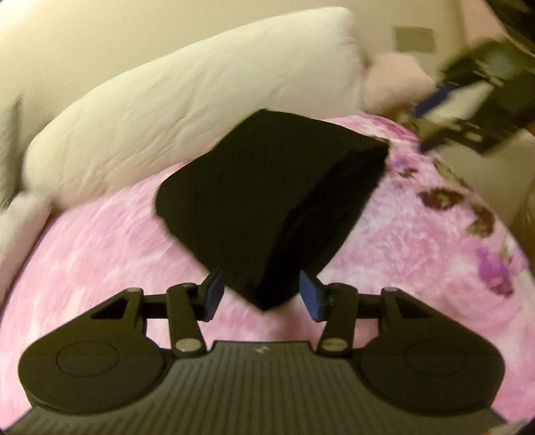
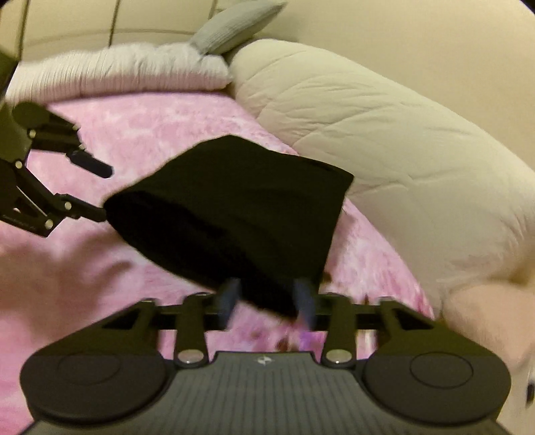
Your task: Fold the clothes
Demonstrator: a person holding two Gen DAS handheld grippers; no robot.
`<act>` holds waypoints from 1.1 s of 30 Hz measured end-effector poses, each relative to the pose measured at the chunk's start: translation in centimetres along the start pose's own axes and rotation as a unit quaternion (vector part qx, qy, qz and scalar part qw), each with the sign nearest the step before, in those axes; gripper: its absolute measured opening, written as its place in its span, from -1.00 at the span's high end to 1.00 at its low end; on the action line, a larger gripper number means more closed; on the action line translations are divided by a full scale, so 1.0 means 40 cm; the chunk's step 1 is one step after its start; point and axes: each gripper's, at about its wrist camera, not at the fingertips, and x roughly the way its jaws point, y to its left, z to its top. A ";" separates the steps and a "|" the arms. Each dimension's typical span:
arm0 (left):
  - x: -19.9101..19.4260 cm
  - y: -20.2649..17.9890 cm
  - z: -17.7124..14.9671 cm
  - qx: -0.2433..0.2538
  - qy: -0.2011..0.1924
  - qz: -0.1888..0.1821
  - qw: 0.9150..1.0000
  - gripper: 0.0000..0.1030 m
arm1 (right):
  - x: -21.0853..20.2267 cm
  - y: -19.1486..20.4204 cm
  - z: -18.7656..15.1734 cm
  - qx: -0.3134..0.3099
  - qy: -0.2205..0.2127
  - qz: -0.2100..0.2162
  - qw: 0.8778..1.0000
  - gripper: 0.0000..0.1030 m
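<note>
Black garment [image 1: 267, 200] on pink floral-patterned blanket [image 1: 418, 261], cream duvet [image 1: 167, 117]

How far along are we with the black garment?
Done: the black garment is already a compact, multi-layer bundle. In hand: the left tongs pinch one corner and the right tongs grip another, apparently holding it above the pink blanket. Left: set it down flat and release. The blur hides how neat the edges are.

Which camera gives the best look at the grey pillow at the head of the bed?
The right wrist view. The grey pillow shows there at the top, behind the white duvet. In the left wrist view only a blurred grey sliver appears at the far left edge; I cannot tell if that is it.
</note>
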 end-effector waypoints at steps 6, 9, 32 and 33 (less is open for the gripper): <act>-0.118 -0.009 -0.021 -0.075 0.007 0.015 0.997 -0.49 | -0.118 -0.023 -0.031 0.086 0.004 0.015 0.996 -0.61; -0.130 -0.035 -0.027 -0.106 0.003 0.014 0.994 -0.85 | -0.154 -0.038 -0.057 0.111 -0.004 0.008 0.994 -0.72; -0.175 -0.293 -0.041 -0.221 -0.033 0.088 0.971 -0.99 | -0.192 0.003 -0.184 0.183 -0.029 0.005 0.983 -0.72; -0.180 -0.288 -0.042 -0.223 -0.037 0.083 0.971 -0.99 | -0.192 0.018 -0.181 0.182 -0.031 0.000 0.983 -0.72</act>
